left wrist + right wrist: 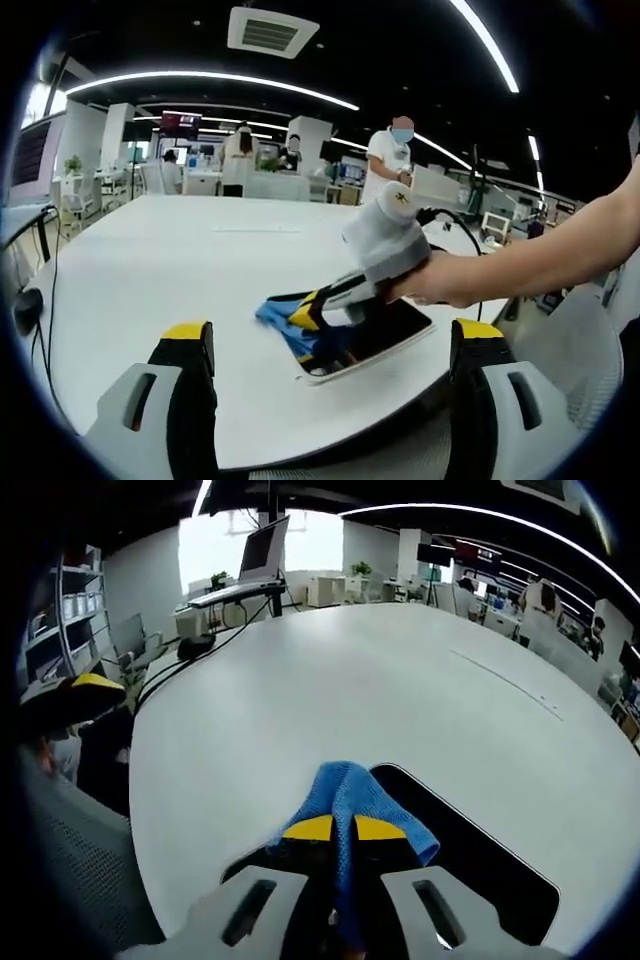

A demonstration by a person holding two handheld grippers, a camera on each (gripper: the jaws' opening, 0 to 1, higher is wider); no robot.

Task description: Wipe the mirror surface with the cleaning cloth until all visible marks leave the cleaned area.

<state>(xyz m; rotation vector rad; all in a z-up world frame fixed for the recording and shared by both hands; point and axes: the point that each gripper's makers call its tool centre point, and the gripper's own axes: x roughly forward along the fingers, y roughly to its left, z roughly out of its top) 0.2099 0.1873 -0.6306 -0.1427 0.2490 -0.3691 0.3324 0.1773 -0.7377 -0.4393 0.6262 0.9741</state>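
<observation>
A flat rectangular mirror (400, 330) with a white rim lies on the white table (200, 270), its glass dark with the ceiling's reflection. My right gripper (318, 318) comes in from the right, held by a person's hand, and is shut on a blue cleaning cloth (275, 315) pressed over the mirror's left end. In the right gripper view the blue cloth (350, 795) is pinched between the yellow-tipped jaws of my right gripper (345, 830), draped over the mirror's (480, 865) near corner. My left gripper (335, 335) stands open, its jaws wide apart in front of the table edge, holding nothing.
The big white table (350, 680) stretches far beyond the mirror. A black cable (45, 290) hangs at its left edge. A monitor and desks (255, 560) stand beyond the table. People stand in the office background (395, 150). A mesh chair back (70, 870) sits near the table's edge.
</observation>
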